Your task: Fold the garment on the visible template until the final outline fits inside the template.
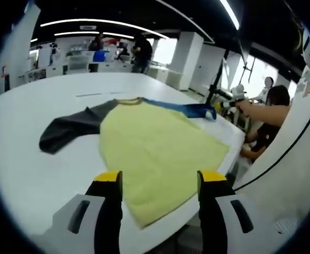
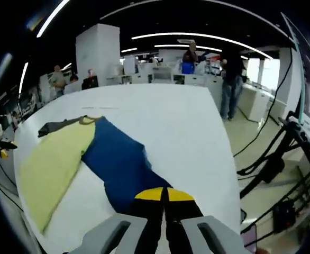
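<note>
Two sleeves outstretched on garment (image 1: 155, 143) | right hand-held gripper (image 2: 164, 198) pinches blue sleeve (image 2: 120, 164) | left hand-held gripper (image 1: 160, 182) agape

Left gripper (image 1: 160, 182) jaws spread wide, nothing between them. Right gripper (image 2: 164, 194) jaws pressed together, apparently pinching the blue sleeve (image 2: 120, 164).

One garment (image 1: 149, 137) lies on one white table (image 1: 33, 174): a shirt with one yellow body, one dark grey sleeve (image 1: 70, 129) and one blue sleeve (image 2: 120, 164). Two grippers appear, the left gripper (image 1: 159, 180) and the right gripper (image 2: 164, 194), each with two yellow-tipped jaws. In the right gripper view, about three people (image 2: 231, 79) stand in the background
</note>
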A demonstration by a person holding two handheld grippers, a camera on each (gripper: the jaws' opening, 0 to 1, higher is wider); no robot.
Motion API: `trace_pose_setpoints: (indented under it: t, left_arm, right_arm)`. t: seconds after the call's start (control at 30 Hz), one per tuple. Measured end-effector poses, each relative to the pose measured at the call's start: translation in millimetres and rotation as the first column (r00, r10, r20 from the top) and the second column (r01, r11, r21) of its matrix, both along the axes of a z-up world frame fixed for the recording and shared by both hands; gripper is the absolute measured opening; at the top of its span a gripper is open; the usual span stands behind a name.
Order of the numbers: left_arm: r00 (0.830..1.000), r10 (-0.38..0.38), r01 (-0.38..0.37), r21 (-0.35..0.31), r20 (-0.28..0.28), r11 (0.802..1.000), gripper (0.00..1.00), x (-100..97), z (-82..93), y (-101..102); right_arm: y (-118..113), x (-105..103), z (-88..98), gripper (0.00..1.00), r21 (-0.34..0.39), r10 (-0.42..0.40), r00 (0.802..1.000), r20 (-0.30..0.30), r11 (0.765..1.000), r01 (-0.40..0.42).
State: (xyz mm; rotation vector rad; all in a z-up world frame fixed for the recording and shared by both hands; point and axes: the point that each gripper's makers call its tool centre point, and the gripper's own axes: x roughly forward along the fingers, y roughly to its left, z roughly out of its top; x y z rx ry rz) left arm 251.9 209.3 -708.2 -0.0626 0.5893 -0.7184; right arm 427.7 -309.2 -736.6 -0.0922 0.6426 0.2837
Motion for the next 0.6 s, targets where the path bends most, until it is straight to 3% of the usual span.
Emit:
trace_pose_setpoints:
  t: [0.4, 0.6]
  left_arm:
    - [1.0, 0.01, -0.01, 0.008, 0.0, 1.0, 0.53, 0.9, 1.4, -5.2]
    - [1.0, 0.018, -0.018, 0.007, -0.004, 1.0, 0.53, -0.4, 0.1, -6.2]
  right_arm:
    - [-29.5, 22.2, 5.8, 0.0, -0.052, -0.022, 1.0, -0.01, 0.998, 0.021]
    - [-32.4, 21.9, 7.6, 0.0, -0.069, -0.023, 1.0, -0.016, 0.997, 0.022]
